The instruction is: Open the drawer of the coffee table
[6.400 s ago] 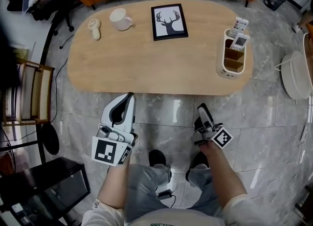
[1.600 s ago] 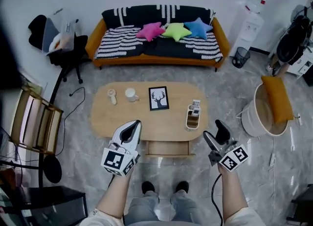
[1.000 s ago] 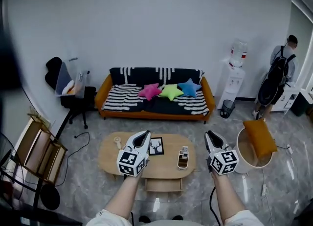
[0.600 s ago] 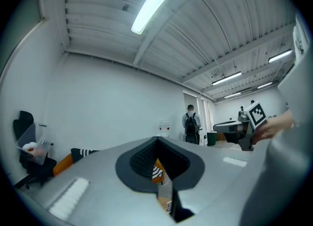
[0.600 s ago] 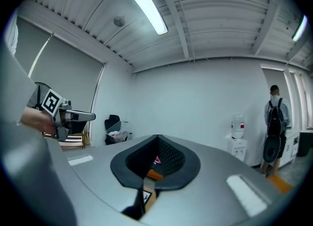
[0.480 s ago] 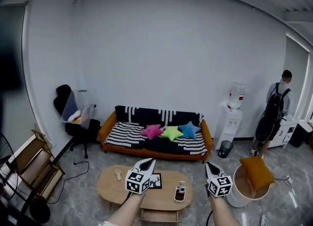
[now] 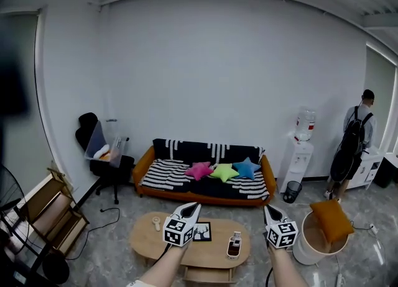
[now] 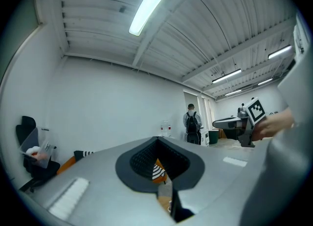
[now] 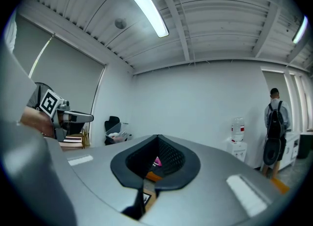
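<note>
The oval wooden coffee table stands low in the head view, in front of the sofa. Its drawer sticks out from the near side, at the bottom edge of the picture. Both grippers are held level, high above the table and away from the drawer. The left gripper is shut with nothing in it, as its own view also shows. My right gripper is shut and empty too, jaws together. Each gripper view catches the other gripper off to the side.
On the table are a framed deer picture, a cup and a white organizer. Behind are an orange sofa with star cushions, an office chair, a water dispenser, a person and a white basket.
The head view has lifted from straight down on the table to the whole room. Both grippers have risen and now point level. The drawer, hidden at first, shows pulled out.
</note>
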A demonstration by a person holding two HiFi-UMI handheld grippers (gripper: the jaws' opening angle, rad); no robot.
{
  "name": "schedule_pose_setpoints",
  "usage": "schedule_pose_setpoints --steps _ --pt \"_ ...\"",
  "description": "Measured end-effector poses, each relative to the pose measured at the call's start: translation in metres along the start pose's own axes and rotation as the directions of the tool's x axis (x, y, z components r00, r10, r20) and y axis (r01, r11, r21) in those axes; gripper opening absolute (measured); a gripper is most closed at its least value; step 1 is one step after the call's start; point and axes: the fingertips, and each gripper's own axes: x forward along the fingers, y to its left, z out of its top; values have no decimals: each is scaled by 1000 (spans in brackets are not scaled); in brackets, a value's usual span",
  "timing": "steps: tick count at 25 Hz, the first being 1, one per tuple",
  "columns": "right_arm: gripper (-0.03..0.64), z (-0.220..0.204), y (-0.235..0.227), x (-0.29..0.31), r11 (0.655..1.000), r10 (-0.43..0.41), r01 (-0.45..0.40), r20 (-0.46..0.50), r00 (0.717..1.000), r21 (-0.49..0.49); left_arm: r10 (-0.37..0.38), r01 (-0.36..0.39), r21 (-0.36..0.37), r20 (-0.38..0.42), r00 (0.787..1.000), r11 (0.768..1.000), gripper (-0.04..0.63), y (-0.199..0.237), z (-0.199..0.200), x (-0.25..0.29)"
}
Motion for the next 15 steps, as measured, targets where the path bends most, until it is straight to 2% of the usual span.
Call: schedule_pose_setpoints --steps 15 --pt "3 -7 12 1 1000 14 -15 -20 1000 -20 11 -11 -1 -18 1000 1000 -2 10 -10 -5"
